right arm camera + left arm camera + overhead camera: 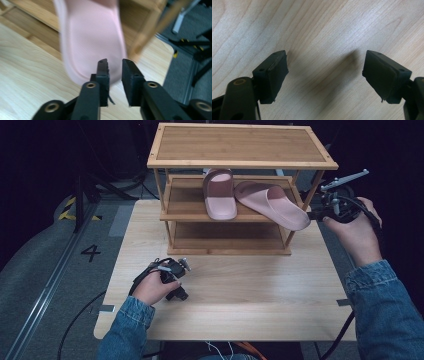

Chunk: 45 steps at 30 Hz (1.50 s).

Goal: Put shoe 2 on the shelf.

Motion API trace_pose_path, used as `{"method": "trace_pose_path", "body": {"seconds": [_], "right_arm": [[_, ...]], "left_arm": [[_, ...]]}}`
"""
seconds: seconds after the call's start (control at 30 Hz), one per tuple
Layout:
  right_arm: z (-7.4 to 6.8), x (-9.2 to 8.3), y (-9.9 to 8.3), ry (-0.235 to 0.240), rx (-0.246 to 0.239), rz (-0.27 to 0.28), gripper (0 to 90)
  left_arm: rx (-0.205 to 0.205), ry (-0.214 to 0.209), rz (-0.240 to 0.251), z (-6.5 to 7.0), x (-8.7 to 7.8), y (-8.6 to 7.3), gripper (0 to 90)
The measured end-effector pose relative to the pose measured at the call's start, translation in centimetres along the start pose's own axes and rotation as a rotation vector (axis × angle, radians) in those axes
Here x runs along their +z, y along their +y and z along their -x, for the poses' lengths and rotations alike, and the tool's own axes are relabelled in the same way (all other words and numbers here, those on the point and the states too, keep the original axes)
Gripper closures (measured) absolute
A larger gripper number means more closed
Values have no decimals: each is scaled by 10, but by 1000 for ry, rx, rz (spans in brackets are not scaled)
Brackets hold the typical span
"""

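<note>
Right gripper (pixel 115 67) jaws stand narrowly apart at the pink slipper's (pixel 92 37) heel, not clamped on it. That slipper overhangs the rack's (pixel 240 147) middle shelf.

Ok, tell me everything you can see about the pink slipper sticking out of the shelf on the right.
The slipper is a pink slide with a broad strap and a smooth, foam-like sole. It lies slanted on the middle board of the wooden rack, heel past the rack's right front edge. The right gripper has its narrowly parted jaws at that heel; whether they pinch it is unclear.

Two slippers (pixel 220 195) (pixel 272 202) lie side by side on the rack's (pixel 242 145) middle shelf (the right one overhanging).
</note>
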State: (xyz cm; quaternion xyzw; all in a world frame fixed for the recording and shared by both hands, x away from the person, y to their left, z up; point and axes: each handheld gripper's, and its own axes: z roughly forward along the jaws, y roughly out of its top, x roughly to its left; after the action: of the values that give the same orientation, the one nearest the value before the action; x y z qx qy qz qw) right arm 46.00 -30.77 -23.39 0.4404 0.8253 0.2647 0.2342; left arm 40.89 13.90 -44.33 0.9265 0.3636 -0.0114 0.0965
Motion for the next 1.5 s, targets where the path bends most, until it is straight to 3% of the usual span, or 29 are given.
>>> {"method": "trace_pose_path", "body": {"seconds": [0.2,0.33,0.4,0.53,0.9,1.5], "right_arm": [[14,16,-16,-29,42,-50,841],[15,24,-21,8,73,-50,837],[13,25,-21,2,67,-47,840],[7,23,-22,27,67,-42,834],[-23,22,-19,101,12,-4,827],[-53,34,-3,148,-38,33,900]], "left_arm": [[5,6,-4,0,1,1,204],[2,5,-10,-1,1,0,204],[0,2,-4,-1,1,0,204],[1,6,-2,-1,0,-1,204],[3,4,-7,0,0,0,204],[5,4,-5,0,0,-1,204]]}}
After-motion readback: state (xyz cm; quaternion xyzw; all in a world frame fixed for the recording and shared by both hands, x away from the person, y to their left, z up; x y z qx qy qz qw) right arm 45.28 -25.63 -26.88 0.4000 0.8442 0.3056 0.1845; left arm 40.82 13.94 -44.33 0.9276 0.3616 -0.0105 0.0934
